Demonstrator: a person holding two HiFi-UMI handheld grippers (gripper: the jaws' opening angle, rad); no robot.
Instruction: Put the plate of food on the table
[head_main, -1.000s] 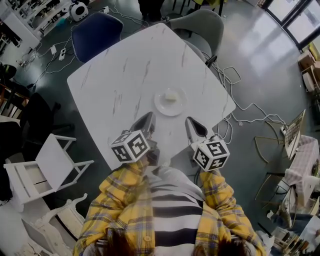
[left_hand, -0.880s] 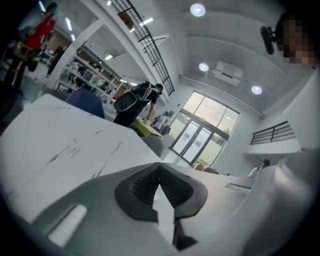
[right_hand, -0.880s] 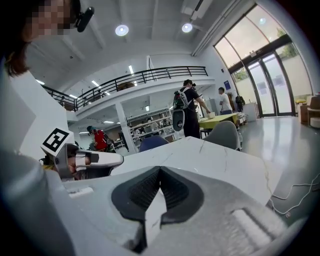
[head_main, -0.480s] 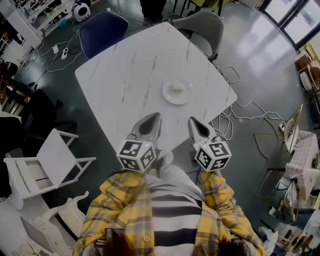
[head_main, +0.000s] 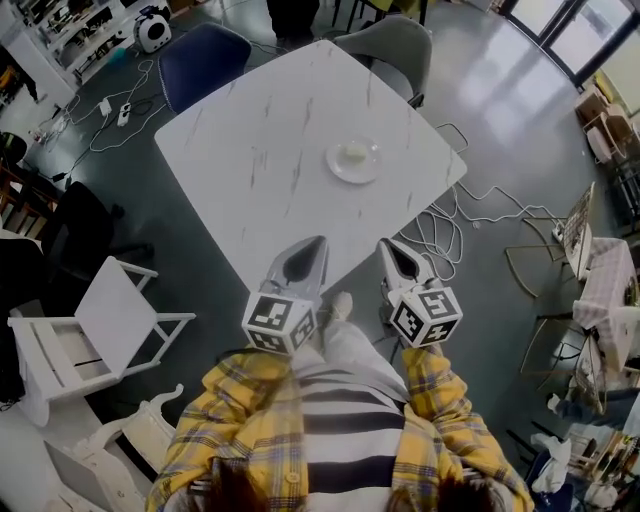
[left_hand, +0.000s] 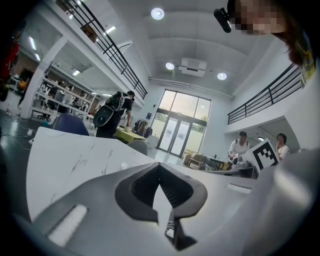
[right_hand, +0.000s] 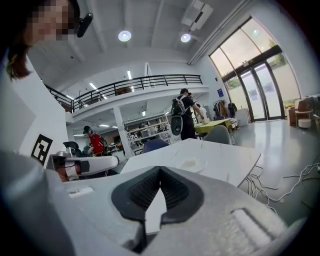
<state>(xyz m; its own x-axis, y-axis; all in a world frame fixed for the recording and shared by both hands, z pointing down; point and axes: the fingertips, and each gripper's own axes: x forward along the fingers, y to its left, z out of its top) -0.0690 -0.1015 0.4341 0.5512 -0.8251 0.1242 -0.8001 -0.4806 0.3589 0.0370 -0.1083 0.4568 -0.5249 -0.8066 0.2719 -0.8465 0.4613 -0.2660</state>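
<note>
both grippers are held side by side, and both point toward the white marble table (head_main: 270, 130). the left gripper (head_main: 316, 244) has its fingers closed, tip against tip, and nothing is between them. the right gripper (head_main: 388, 244) is the same, with fingers closed and empty.

in the head view the left fingertips lie over the near edge of the table, close to its near corner. the right fingertips are just outside that edge.

the plate (head_main: 354, 160) stands on the table, well ahead of both pairs of fingertips and about between their two lines. no finger touches it. a small pale piece of food (head_main: 353, 153) lies in its middle. in the right gripper view the plate (right_hand: 192, 164) shows beyond the closed tips, a little to their right.

far beyond the plate, at the other side of the table, stand a blue chair (head_main: 205, 55) and a grey chair (head_main: 395, 45). a white chair (head_main: 100, 325) is well to the left of the left fingers. white cables (head_main: 440, 235) lie on the floor just right of the right fingers.
</note>
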